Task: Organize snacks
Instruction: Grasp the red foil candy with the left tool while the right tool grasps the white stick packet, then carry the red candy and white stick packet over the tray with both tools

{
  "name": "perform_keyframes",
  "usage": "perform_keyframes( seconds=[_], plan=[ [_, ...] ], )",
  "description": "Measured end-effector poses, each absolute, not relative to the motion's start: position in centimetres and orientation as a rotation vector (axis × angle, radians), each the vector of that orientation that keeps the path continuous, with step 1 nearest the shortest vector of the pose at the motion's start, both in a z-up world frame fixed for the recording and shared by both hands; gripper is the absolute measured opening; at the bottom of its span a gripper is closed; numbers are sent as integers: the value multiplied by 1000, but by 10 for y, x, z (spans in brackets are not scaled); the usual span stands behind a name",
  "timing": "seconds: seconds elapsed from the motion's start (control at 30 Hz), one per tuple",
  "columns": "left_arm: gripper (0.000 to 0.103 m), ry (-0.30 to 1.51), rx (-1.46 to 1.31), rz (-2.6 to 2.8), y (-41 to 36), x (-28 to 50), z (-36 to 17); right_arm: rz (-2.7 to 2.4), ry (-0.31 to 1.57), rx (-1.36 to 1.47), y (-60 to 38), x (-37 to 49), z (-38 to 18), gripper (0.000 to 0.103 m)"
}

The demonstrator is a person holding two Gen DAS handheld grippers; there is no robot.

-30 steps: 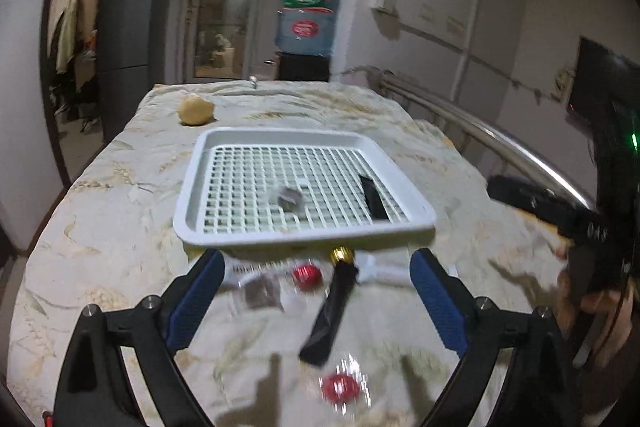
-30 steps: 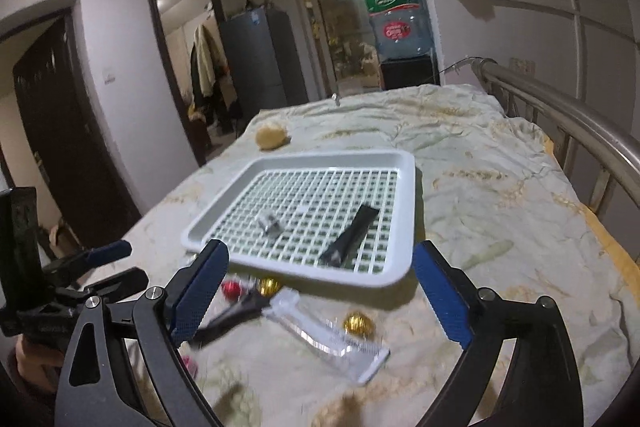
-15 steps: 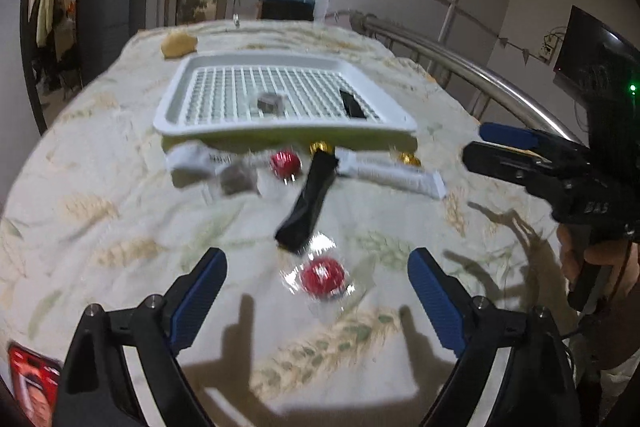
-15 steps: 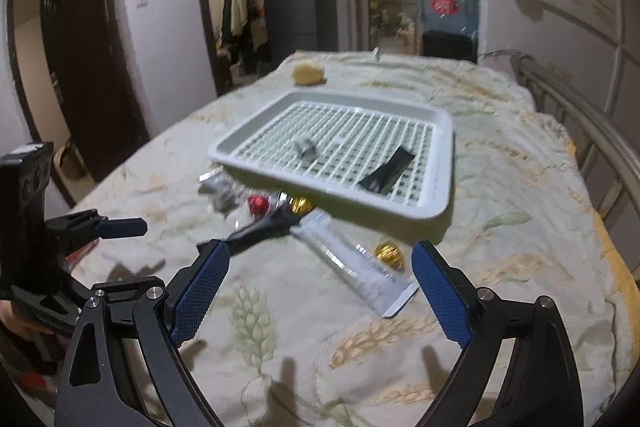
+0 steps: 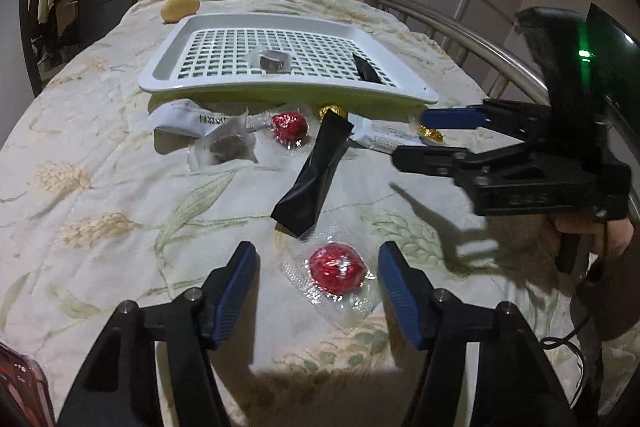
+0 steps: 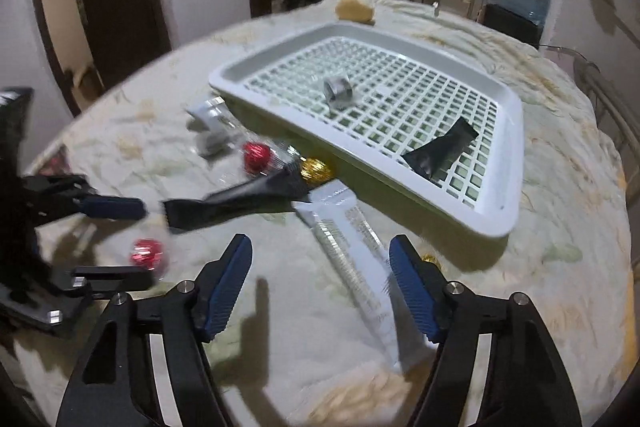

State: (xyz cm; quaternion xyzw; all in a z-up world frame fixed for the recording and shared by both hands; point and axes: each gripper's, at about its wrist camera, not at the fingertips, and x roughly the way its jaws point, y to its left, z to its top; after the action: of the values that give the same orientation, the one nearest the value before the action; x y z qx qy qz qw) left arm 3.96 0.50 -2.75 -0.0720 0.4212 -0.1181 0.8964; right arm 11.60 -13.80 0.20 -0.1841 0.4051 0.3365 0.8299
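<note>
- Now, from the left wrist, our left gripper gapes wide and empty around a red candy on the cloth; a black sachet lies beyond, before the tray.
- From the right wrist, our right gripper stands wide open, holding nothing, over a white packet; blur leaves contact uncertain.

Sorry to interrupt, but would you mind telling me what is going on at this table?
A person with a gripper in each hand is sorting snacks into a white tray, which already holds a clear-wrapped dark sweet and a black sachet. The left gripper is open around a red foil candy on the cloth. The right gripper is open over a long white packet. Neither has gripped anything yet. More sweets and a second black sachet lie before the tray.
</note>
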Motion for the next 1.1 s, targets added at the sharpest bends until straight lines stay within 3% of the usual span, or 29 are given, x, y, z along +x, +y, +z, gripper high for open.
perform_keyframes(
  seconds=[0.17,0.27,0.37,0.43,0.53,0.7,1.1],
  plan=[
    [58,881,-151,-245,4,40,-29,704,921,-487,-134,128,-14,57],
    [47,887,-137,-253,0,41,-29,680,934,-516,-133,128,-14,52],
    [38,893,-115,-262,-5,41,-30,635,949,-531,-135,128,-18,42],
    [29,898,-124,-282,-6,42,-30,599,970,-481,-137,132,-19,29],
    [28,897,-142,-289,-3,41,-29,552,973,-416,-139,126,-14,18],
    [28,868,-183,-295,3,26,-20,541,939,-261,-150,95,6,9],
    [28,778,-198,-263,11,-17,5,552,838,-12,-174,16,33,9]
  ],
)
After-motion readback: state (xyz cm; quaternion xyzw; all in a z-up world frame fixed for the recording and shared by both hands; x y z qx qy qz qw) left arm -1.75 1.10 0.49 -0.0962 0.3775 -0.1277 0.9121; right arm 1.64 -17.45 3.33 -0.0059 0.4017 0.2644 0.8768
